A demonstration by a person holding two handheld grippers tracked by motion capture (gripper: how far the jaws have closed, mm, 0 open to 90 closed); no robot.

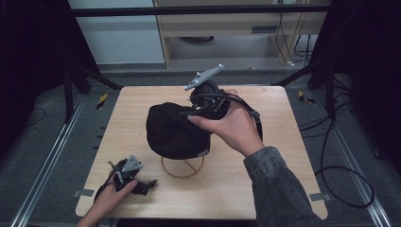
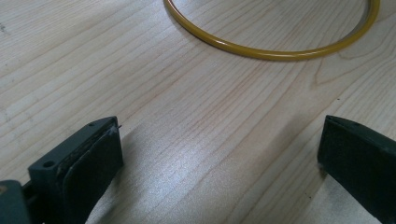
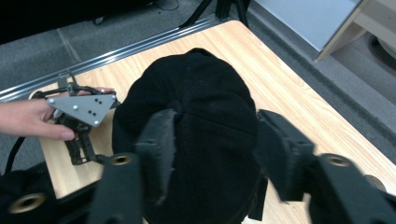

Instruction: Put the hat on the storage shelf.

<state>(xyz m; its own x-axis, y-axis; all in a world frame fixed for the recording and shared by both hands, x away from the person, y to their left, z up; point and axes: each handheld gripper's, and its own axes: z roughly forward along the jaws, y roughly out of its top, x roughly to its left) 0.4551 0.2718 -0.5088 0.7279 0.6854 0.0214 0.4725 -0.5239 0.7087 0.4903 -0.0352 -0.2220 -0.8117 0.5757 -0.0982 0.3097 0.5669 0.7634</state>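
Black cap (image 1: 175,132) at the centre of the high view, propped on a yellow ring stand (image 1: 182,171) whose hoop peeks out just below it, on the wooden table (image 1: 283,156). Right gripper (image 1: 201,111) at the cap's upper right edge, gripped by the right hand (image 1: 231,125) reaching in from the lower right, grey plate tilted up above it. Seen from the right gripper view: two black jaws partly apart, straddling the cap (image 3: 196,116) at centre frame, pads blurred and not clearly pressing on the fabric. Left gripper (image 1: 147,184) low at the lower left of the high view, lying on the table under the left hand (image 1: 111,196), well apart from the cap. Seen from the left gripper view: jaws spread wide at the bottom corners, bare wood between them, the ring's yellow hoop (image 2: 275,51) curving across the top of the frame.
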